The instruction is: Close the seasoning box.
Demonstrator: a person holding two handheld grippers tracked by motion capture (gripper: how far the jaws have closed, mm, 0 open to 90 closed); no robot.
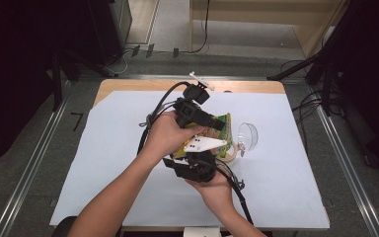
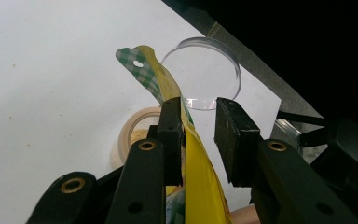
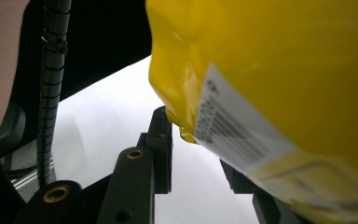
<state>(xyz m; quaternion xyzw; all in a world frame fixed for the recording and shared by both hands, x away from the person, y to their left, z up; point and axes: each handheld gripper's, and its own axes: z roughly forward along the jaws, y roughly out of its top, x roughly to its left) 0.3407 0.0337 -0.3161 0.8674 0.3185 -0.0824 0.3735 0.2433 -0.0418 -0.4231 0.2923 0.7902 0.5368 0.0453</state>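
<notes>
A yellow snack bag (image 1: 219,129) with a green checked top is held up over the middle of the table between both grippers. In the left gripper view its thin upper edge (image 2: 154,74) runs between the jaws of my left gripper (image 2: 198,106) and lies against the left pad; the jaws stand apart, open. My left gripper (image 1: 216,123) points right at the bag. In the right gripper view the bag (image 3: 284,70), with a barcode label, hangs close above my right gripper (image 3: 196,144). It hides most of the right jaw, and a gap shows between the jaws.
A clear round plastic container (image 1: 247,135) lies on its side just right of the bag. A cream ring-shaped bowl (image 2: 133,133) with crumbs sits below the bag. White sheet (image 1: 128,163) covers the table; dark stands flank it.
</notes>
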